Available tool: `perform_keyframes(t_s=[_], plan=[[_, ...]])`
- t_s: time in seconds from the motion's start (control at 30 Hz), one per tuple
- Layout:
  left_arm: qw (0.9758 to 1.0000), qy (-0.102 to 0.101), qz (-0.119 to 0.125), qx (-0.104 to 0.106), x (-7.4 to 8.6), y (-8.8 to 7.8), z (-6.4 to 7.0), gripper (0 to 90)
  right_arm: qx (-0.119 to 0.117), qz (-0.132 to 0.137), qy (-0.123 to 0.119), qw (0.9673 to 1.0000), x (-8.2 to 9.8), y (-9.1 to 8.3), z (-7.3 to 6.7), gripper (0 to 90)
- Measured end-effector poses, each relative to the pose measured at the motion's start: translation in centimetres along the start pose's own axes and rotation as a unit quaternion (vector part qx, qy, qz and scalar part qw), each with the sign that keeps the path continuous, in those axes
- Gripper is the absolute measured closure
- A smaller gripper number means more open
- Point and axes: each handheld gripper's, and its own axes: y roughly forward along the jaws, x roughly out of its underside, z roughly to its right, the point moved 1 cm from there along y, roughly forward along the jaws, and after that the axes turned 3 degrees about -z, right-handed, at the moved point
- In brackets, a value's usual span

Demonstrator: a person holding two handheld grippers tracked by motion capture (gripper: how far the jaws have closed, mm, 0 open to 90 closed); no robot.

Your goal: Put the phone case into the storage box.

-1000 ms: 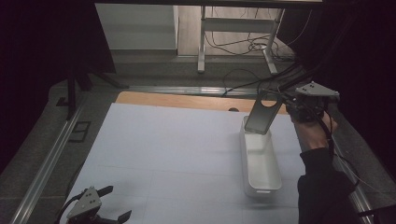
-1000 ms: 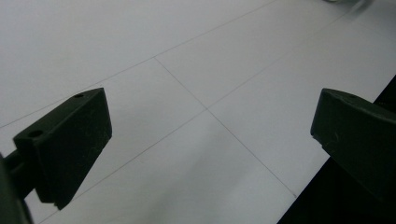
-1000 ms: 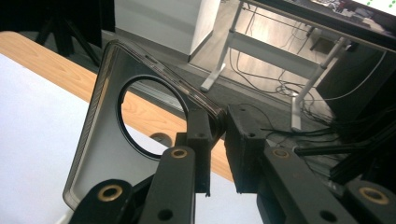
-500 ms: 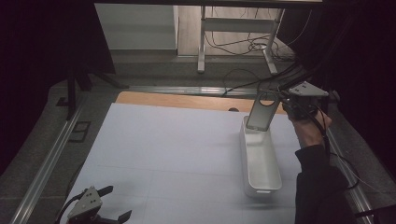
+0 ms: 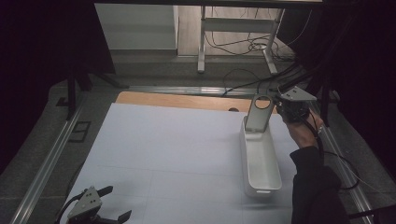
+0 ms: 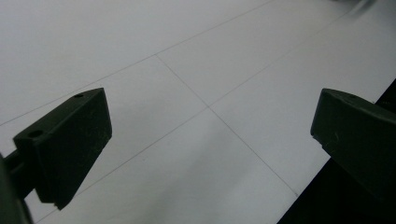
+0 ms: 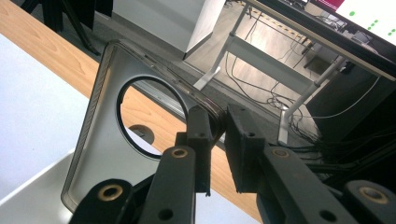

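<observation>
Grey lid (image 5: 258, 113), a flat plate with a round hole near its top edge, is standing nearly upright at the far end of the long white tray (image 5: 275, 175), its lower edge dipping just inside the tray's far rim. The right claw (image 5: 280, 103) is pinching the lid's upper corner; in the right gripper view the jaws are clamping narrowly on the lid's rim (image 7: 154, 74). The step in hand looks like seating the lid on the tray, with the lid not yet laid flat. The next move probably calls for tipping the lid toward the person and lowering it until its edges meet the tray's rim all round, keeping the near corners lined up before letting go. The left claw (image 5: 108, 204) is resting at the near left of the white surface (image 5: 163, 149), jaws spread wide and holding nothing.
</observation>
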Motion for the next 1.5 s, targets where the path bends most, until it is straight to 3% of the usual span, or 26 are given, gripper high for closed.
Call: perform_keyframes(t_s=[0.8, 1.13, 1.5], plan=[[1.0, -0.005, -0.003, -0.001, 0.0, 0.1, -0.1, 0.0, 0.002, 0.002, -0.028, 0.9996, 2.9, 2.3, -2.0, 79.6], [1.0, -0.004, -0.004, -0.001, 0.0, 0.1, -0.1, 0.0, 0.015, 0.006, -0.021, 0.9997, 3.4, 2.4, -2.1, 77.3], [1.0, -0.005, -0.004, -0.002, 0.0, 0.1, -0.1, 0.0, 0.011, 0.007, -0.006, 0.9999, 3.0, 2.0, -2.1, 58.4]])
